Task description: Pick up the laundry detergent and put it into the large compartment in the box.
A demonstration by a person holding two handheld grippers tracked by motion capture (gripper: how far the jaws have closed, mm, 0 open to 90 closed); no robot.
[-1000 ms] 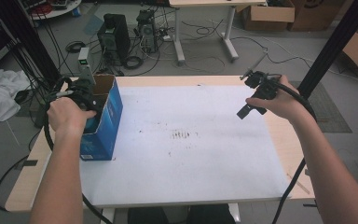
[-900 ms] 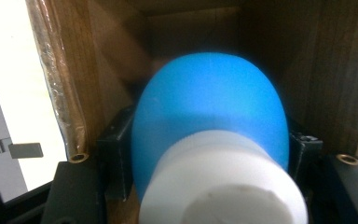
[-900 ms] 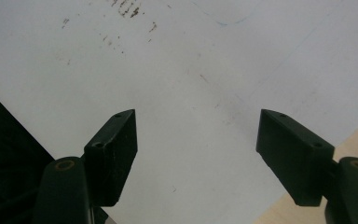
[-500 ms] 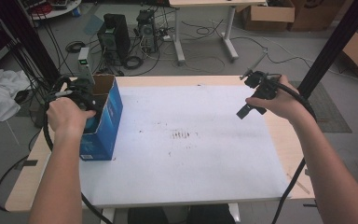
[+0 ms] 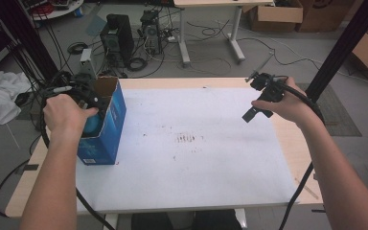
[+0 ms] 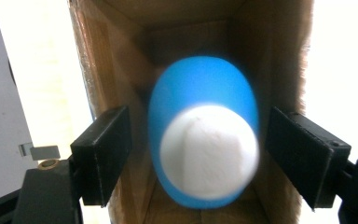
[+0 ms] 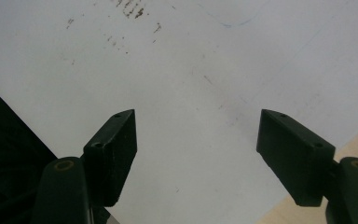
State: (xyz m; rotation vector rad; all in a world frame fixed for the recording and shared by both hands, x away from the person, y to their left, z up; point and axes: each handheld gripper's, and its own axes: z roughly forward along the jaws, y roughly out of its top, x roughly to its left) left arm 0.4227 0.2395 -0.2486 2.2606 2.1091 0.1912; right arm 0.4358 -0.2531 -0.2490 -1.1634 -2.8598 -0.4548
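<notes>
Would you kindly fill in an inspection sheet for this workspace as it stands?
Surface: white sheet over a wooden table, with dark specks near its middle.
Job's things: open blue box at the left edge; blue bottle with a white cap inside it.
Clutter: nothing seen on the sheet.
Grippers: left tool over the box, its jaws have just been opening and stand clear of the bottle; right tool open above bare sheet.
Cables: one trails from each tool; more lie on the floor.
Surroundings: computer towers, a second table, cardboard cartons, white cloth at left.
</notes>
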